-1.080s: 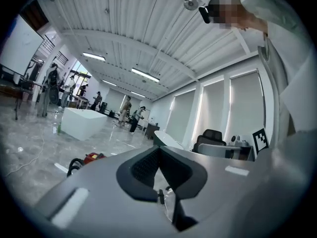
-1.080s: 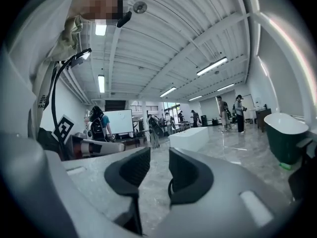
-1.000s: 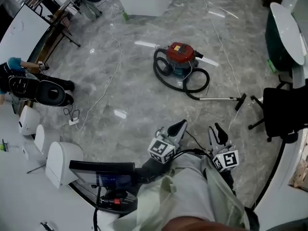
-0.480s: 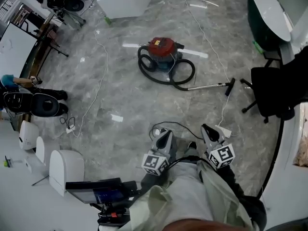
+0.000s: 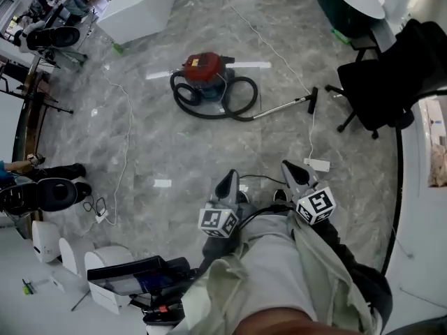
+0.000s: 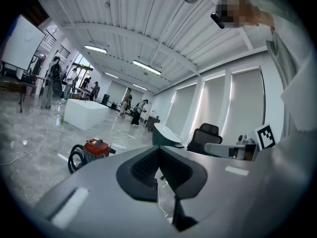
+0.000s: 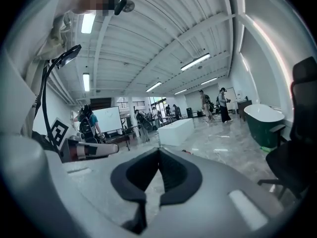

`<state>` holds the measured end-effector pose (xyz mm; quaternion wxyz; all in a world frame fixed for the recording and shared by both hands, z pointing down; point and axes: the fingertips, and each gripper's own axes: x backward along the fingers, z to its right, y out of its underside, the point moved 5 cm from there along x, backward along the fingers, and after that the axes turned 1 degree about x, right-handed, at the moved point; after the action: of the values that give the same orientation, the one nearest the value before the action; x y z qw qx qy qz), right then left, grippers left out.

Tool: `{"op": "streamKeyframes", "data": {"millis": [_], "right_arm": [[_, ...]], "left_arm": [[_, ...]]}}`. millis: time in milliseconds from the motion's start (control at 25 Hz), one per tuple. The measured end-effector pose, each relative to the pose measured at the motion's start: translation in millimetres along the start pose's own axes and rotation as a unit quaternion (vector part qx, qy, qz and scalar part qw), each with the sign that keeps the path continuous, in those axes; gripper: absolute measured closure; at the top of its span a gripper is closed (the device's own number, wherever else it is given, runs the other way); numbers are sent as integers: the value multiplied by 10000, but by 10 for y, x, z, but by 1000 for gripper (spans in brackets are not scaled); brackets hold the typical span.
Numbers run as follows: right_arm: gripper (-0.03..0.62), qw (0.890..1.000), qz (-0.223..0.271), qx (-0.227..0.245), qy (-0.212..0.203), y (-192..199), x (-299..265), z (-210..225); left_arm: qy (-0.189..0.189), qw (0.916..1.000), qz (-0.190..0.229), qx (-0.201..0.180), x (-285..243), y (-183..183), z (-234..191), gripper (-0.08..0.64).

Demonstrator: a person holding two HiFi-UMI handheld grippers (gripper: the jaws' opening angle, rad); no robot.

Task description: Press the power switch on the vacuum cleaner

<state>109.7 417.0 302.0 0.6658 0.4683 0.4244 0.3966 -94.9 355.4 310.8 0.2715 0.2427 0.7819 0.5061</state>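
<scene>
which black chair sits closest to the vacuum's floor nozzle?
The black chair at the head view's upper right; the nozzle lies beside its base. The other chairs stand at the left edge.

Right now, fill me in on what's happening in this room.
A person stands holding a claw in each hand, out in front of the body: the left claw and the right claw, both shut with nothing between the jaws. The red vacuum cleaner sits on the grey floor some way ahead, its black hose coiled round it and its wand lying to the right. Neither claw is near it, so the power switch is not yet pressed.
</scene>
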Motion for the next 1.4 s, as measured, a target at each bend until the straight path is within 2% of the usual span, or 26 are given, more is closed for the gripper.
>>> {"op": "streamKeyframes", "data": {"millis": [200, 440, 640, 1400], "right_arm": [[591, 9990, 193, -175, 370, -86, -32, -33], [591, 9979, 147, -171, 603, -64, 29, -43], [591, 9983, 141, -80, 558, -30, 19, -115], [591, 10000, 40, 51, 40, 39, 36, -427]], "left_arm": [[344, 9992, -159, -103, -181, -62, -51, 557], [699, 9972, -247, -131, -249, -37, 31, 557], [624, 9976, -303, -67, -210, -12, -27, 557], [168, 9998, -98, 1, 221, 30, -76, 557]]}}
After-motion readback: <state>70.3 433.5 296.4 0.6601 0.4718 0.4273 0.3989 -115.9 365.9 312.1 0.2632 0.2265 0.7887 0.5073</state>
